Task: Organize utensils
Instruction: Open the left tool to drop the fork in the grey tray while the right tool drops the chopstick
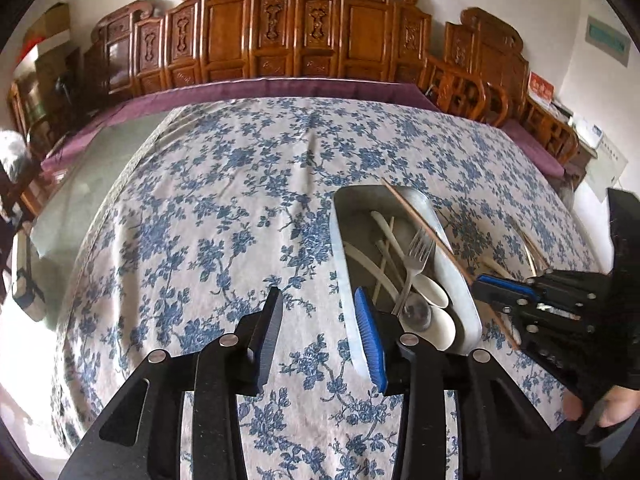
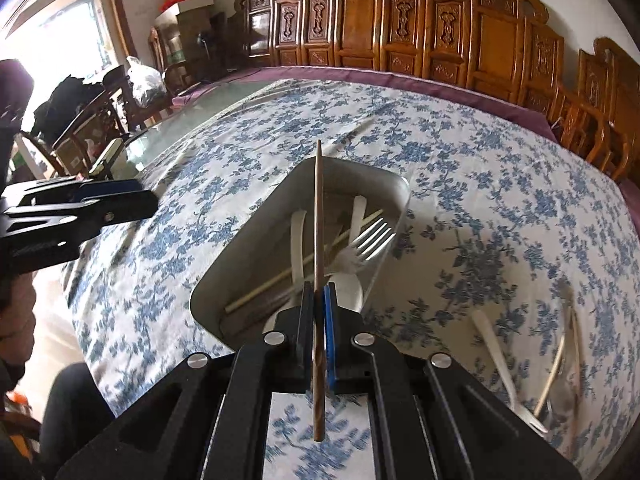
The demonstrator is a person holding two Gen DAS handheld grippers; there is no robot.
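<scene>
A grey tray (image 1: 460, 280) (image 2: 224, 272) on the floral tablecloth holds a metal fork (image 1: 418, 258) (image 2: 370, 240), white plastic spoons (image 1: 434, 290) and pale chopsticks (image 2: 280, 276). My right gripper (image 2: 318, 294) (image 1: 480, 284) is shut on a brown wooden chopstick (image 2: 318, 216) (image 1: 424, 226) that points forward over the tray. My left gripper (image 1: 318, 300) (image 2: 132, 196) is open and empty, just left of the tray's near end.
Several loose utensils (image 2: 520, 364), white plastic ones and chopsticks, lie on the cloth to the right of the tray. Carved wooden chairs (image 1: 304, 36) line the table's far edge. Bare glass tabletop (image 1: 76, 196) shows at the left.
</scene>
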